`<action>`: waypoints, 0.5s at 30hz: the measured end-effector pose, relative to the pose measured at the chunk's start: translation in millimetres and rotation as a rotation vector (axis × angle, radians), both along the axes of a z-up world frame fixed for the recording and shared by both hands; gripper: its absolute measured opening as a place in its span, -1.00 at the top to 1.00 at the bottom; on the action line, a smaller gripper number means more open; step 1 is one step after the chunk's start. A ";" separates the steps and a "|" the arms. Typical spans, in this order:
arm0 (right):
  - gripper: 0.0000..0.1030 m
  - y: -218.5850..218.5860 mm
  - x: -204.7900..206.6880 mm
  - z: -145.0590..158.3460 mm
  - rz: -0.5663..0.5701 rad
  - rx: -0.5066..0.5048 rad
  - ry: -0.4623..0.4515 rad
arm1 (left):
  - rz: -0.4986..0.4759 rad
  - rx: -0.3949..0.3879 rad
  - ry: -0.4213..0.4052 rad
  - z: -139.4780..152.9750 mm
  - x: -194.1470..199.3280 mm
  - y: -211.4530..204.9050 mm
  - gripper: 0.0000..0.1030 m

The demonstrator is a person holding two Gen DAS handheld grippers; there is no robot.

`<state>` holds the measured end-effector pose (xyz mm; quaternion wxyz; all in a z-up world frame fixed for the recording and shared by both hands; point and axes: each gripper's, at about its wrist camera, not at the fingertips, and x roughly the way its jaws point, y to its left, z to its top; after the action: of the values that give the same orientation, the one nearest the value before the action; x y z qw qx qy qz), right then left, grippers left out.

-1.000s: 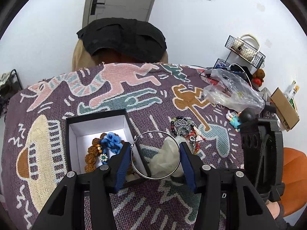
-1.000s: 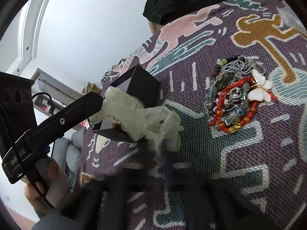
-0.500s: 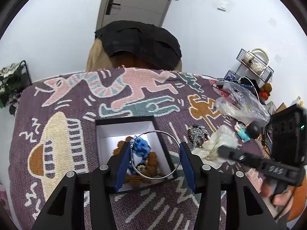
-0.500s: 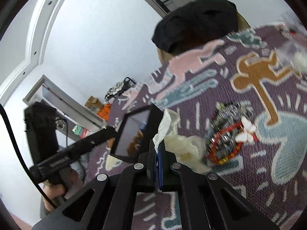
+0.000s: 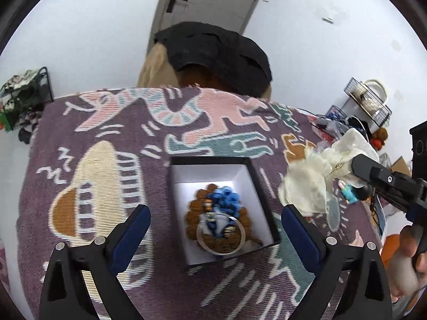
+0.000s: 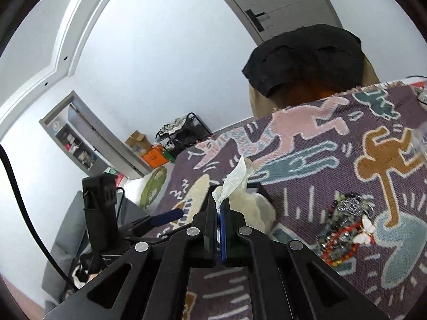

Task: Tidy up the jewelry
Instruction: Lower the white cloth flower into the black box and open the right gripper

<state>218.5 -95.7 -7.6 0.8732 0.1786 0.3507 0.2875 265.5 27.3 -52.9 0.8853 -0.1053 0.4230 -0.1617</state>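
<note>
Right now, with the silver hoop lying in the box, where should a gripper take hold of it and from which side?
Grip the silver hoop across its thin rim at the near arc, coming straight down from above. It lies roughly flat on the bead pile inside the box, whose walls block any sideways approach. Likely one finger inside the ring, one outside.

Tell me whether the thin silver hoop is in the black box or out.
In. The thin silver hoop lies on beads inside the white-lined black box, clear of the left gripper, whose jaws are opening.
</note>
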 end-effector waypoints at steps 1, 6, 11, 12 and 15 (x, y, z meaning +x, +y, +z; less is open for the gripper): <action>0.94 5.5 0.8 0.5 0.007 -0.005 -0.001 | 0.007 0.000 -0.002 0.8 -1.4 4.4 -0.91; 0.94 30.2 8.0 -1.4 0.042 -0.017 0.006 | 0.057 0.021 -0.027 7.0 -12.5 34.3 -0.91; 0.94 58.1 15.5 -6.8 0.071 -0.034 0.018 | 0.095 0.035 -0.046 12.5 -20.4 58.8 -0.91; 0.93 62.6 16.4 -7.2 0.068 -0.047 0.022 | 0.099 0.036 -0.047 12.8 -21.3 62.1 -0.91; -0.22 71.4 22.3 -15.1 0.069 -0.077 0.085 | 0.109 0.041 -0.052 13.5 -24.3 68.8 -0.91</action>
<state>240.8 -24.3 -22.7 0.8534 0.1447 0.4041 0.2959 241.2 96.1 -39.4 0.9055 -0.1057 0.3969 -0.1069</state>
